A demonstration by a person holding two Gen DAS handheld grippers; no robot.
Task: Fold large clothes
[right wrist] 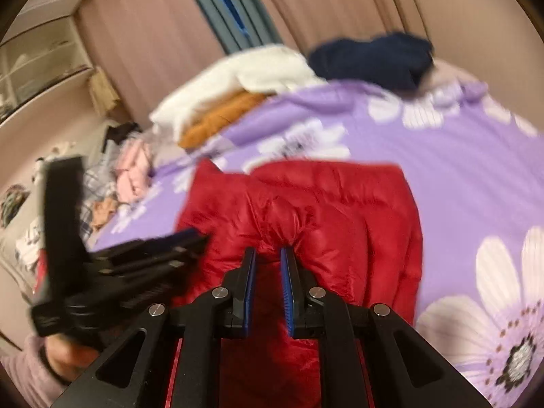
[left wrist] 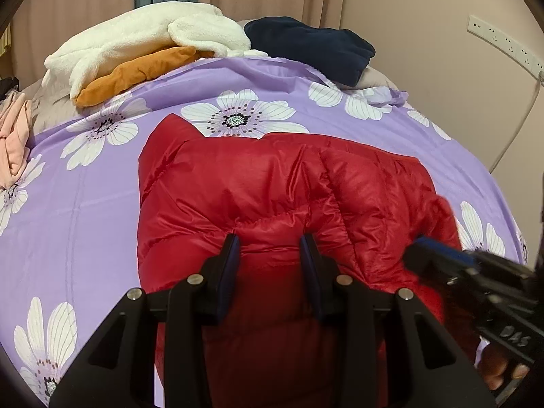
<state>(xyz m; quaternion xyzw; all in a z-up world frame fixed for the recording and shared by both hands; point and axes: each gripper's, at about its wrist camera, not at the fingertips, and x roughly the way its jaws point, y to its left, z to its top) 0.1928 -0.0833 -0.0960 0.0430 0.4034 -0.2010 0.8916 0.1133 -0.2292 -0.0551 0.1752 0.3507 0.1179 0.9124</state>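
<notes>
Glossy red quilted down jacket [left wrist: 272, 197] lies on the purple floral bedspread [left wrist: 85, 197]: light, puffy, slippery. Left gripper [left wrist: 270, 248] and right gripper [right wrist: 268, 255] each clamp a pinch of its near edge. Judgement: grip deep on seams, since the shell may slide out.

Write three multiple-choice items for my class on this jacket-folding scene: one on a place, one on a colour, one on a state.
1. Where does the white fleece lie?
A. on the orange garment
B. under the red jacket
C. on the floor

2. What colour is the bedspread?
A. green striped
B. purple with white flowers
C. plain grey

3. What is the left gripper doing?
A. hanging clear of everything
B. pinching a fold of the jacket
C. holding the navy garment

Answers: 1 A, fleece drapes over orange; 2 B, flowers show throughout; 3 B, red fabric bunches between its fingers.
</notes>
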